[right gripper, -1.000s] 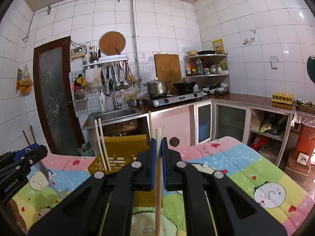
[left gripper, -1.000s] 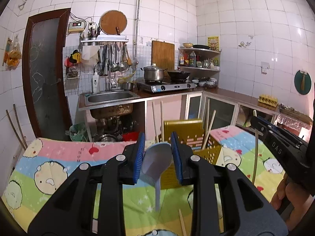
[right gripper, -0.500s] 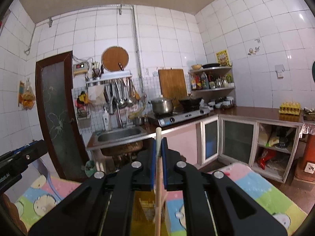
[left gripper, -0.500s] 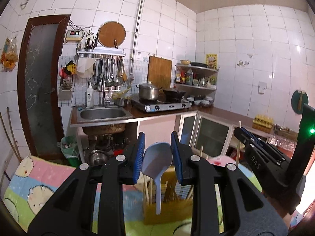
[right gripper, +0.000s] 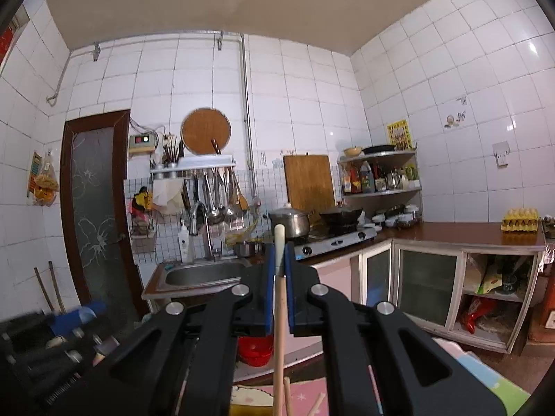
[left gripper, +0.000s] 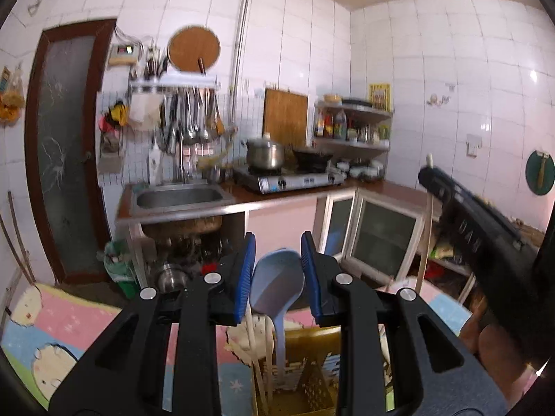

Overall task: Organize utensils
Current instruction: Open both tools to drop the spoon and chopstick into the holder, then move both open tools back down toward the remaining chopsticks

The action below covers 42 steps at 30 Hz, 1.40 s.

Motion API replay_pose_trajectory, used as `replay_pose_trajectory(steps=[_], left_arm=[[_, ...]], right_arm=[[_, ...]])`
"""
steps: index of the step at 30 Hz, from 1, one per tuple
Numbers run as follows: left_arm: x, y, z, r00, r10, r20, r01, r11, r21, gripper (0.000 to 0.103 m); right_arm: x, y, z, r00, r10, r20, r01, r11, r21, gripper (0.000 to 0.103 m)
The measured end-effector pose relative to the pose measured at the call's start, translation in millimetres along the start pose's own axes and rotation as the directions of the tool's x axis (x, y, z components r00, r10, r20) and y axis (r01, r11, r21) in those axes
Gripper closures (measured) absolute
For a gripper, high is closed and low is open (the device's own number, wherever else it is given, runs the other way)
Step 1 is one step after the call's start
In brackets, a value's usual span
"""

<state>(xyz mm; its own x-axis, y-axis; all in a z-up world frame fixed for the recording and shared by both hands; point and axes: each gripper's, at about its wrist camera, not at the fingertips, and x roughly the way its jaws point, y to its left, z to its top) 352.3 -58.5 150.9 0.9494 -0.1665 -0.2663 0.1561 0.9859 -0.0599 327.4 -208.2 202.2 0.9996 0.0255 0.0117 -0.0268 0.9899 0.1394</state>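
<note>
The left gripper clamps a pale blue plastic spoon by its bowl, handle hanging straight down into the yellow perforated utensil holder just below the jaws. Held by the rounded bowl, the spoon could swivel or slip and catch on the chopsticks already standing there. The right gripper is pinched shut on a light wooden chopstick, its pale tip poking above the pads; the stick appears to hang over the holder, though that edge is barely visible, so it may miss.
</note>
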Motion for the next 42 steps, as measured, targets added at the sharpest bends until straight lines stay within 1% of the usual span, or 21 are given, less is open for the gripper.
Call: replay_pose_trajectory(steps=[2,6,9,10,11,12,13,14,15,17,18,20,22,26,28,31,33,35,38,42], left_arm=[[13,1,-16,1.000,0.005,-0.023,-0.005,1.000,0.008,0.079],[27,9,-40,0.997,0.018,-0.074,-0.018,1.000,0.006,0.079],[27,14,-45,0.995,0.036,-0.094,-0.035,0.999,0.010,0.079],[24,17,-45,0.994,0.041,-0.102,-0.040,0.999,0.012,0.074],[20,19,-44,0.993,0.048,-0.109,-0.047,0.999,0.012,0.062],[14,23,-43,0.992,0.059,-0.113,-0.058,0.998,0.008,0.055],[8,25,-43,0.992,0.068,-0.110,-0.068,0.998,0.003,0.043],[0,30,-42,0.991,0.077,-0.106,-0.078,0.997,-0.006,0.033],[-9,35,-41,0.990,0.087,-0.107,-0.089,0.996,-0.015,0.029],[-22,42,-42,0.989,0.092,-0.116,-0.096,0.995,-0.025,0.018],[-32,47,-44,0.987,0.099,-0.125,-0.103,0.994,-0.030,0.016],[-48,53,-49,0.984,0.110,-0.142,-0.116,0.993,-0.034,0.008],[-61,57,-57,0.981,0.115,-0.159,-0.123,0.991,-0.043,0.005],[-83,62,-81,0.973,0.120,-0.198,-0.134,0.989,-0.057,0.005],[-90,63,-96,0.965,0.134,-0.224,-0.150,0.987,-0.057,0.005],[-97,62,-120,0.954,0.155,-0.256,-0.173,0.984,-0.049,0.005],[-100,62,-134,0.947,0.167,-0.274,-0.184,0.982,-0.038,0.005],[-100,63,-147,0.941,0.174,-0.291,-0.195,0.980,-0.043,0.005],[-97,66,-164,0.933,0.168,-0.319,-0.195,0.979,-0.054,0.005],[-91,71,-182,0.921,0.155,-0.358,-0.195,0.978,-0.078,0.005]], right_arm=[[10,-3,-21,0.999,0.000,-0.043,0.000,1.000,0.000,0.097],[21,-11,-56,0.992,0.004,-0.125,-0.005,1.000,-0.009,0.097],[22,-16,-72,0.982,0.005,-0.188,-0.007,1.000,-0.011,0.096],[20,-17,-74,0.979,-0.003,-0.205,0.000,1.000,-0.014,0.096],[17,-19,-75,0.976,-0.009,-0.217,0.006,1.000,-0.017,0.096],[14,-21,-75,0.971,-0.018,-0.237,0.014,1.000,-0.020,0.089],[10,-24,-74,0.966,-0.025,-0.256,0.022,1.000,-0.018,0.080],[6,-26,-73,0.964,-0.030,-0.263,0.028,1.000,-0.012,0.053],[-5,-30,-70,0.964,-0.034,-0.264,0.035,0.999,0.001,0.043],[-23,-34,-69,0.958,-0.044,-0.284,0.044,0.999,-0.007,0.043],[-29,-35,-69,0.954,-0.054,-0.296,0.052,0.999,-0.012,0.043],[-48,-38,-73,0.938,-0.067,-0.339,0.064,0.998,-0.020,0.042],[-65,-39,-82,0.922,-0.067,-0.382,0.064,0.998,-0.021,0.042],[-95,-37,-111,0.881,-0.074,-0.467,0.069,0.997,-0.028,0.042],[-107,-36,-126,0.861,-0.081,-0.502,0.082,0.996,-0.021,0.042],[-124,-34,-149,0.835,-0.058,-0.547,0.070,0.998,0.000,0.042],[-134,-29,-162,0.827,-0.058,-0.559,0.060,0.998,-0.015,0.042],[-142,-27,-175,0.824,-0.061,-0.563,0.055,0.998,-0.027,0.042],[-147,-26,-189,0.810,-0.054,-0.584,0.056,0.998,-0.015,0.042],[-150,-28,-200,0.798,-0.059,-0.599,0.063,0.998,-0.014,0.042]])
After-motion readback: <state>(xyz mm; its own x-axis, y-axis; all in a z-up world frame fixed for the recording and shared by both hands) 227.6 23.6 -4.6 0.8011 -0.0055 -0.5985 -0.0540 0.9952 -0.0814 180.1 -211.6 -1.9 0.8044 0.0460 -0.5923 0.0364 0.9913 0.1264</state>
